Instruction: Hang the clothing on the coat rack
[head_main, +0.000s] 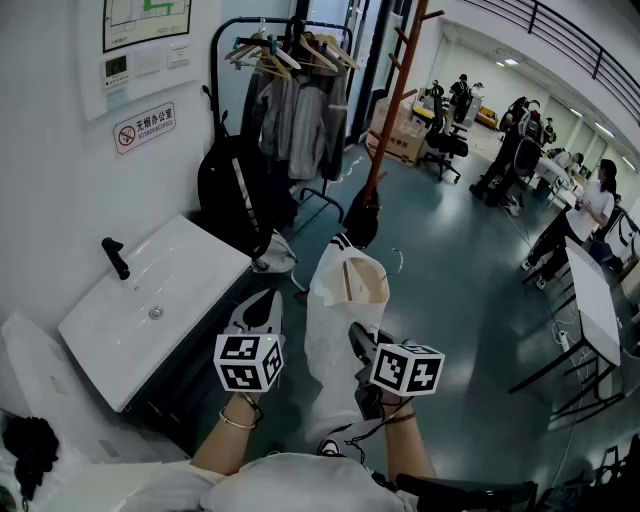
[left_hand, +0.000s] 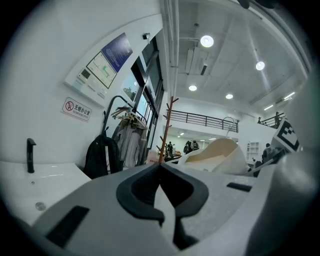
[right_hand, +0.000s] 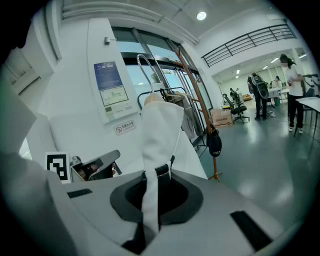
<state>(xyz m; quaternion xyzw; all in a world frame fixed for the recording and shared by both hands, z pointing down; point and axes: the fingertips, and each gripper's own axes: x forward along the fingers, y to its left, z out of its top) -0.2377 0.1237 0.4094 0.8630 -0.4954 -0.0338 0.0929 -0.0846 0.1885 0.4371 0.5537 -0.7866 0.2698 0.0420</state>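
Note:
A white garment hangs on a wooden hanger with a metal hook. My right gripper is shut on the garment's lower part, and the cloth runs up from between its jaws. To its left my left gripper is shut with nothing in it; in the left gripper view its tips meet and the garment shows to the right. The brown wooden coat rack stands ahead on the floor, with a dark cap on a low peg.
A white sink with a black tap lies at the left. A black backpack and a black clothes rail full of garments stand beside the rack. Cardboard boxes, chairs, desks and people fill the right side.

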